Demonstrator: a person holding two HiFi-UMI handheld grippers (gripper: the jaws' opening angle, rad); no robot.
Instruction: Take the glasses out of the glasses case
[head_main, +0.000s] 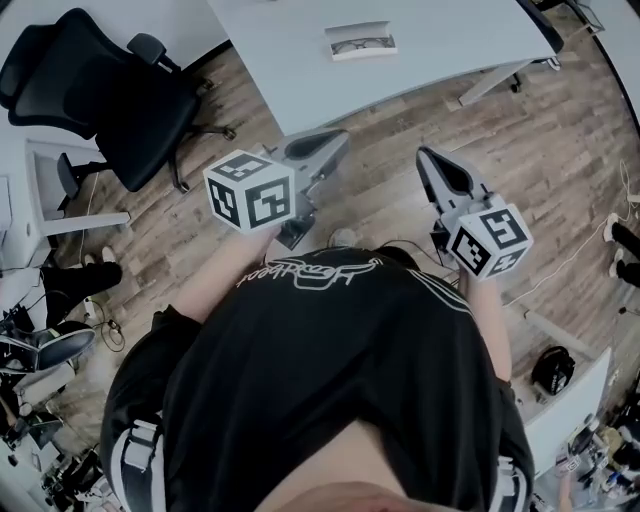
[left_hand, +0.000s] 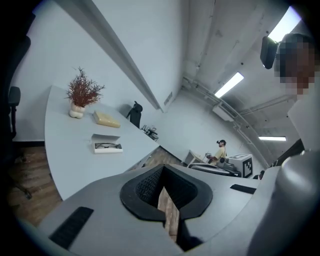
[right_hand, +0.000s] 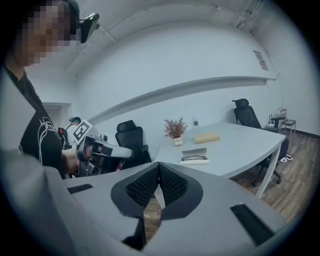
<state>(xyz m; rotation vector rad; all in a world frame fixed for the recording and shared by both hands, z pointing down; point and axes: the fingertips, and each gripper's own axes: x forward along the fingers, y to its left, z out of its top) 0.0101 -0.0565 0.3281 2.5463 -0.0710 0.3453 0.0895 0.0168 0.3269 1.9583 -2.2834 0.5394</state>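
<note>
An open white glasses case (head_main: 362, 42) lies on the white table (head_main: 290, 70), with dark-framed glasses (head_main: 360, 45) inside it. I stand back from the table's near edge, with both grippers over the wooden floor. My left gripper (head_main: 335, 140) and my right gripper (head_main: 425, 156) are shut with nothing between their fingers. In the left gripper view the case (left_hand: 106, 145) lies far ahead of the closed jaws of the left gripper (left_hand: 163, 172). From the right gripper (right_hand: 159, 167) the case (right_hand: 194, 156) shows beyond the jaws, with the left gripper (right_hand: 100, 148) off to the left.
A dried plant in a pot (left_hand: 80, 97) and a flat yellowish box (left_hand: 106, 119) stand further back on the table. A black office chair (head_main: 110, 85) is left of the table, another chair (right_hand: 247, 117) at its far side. Cables and gear lie on the floor.
</note>
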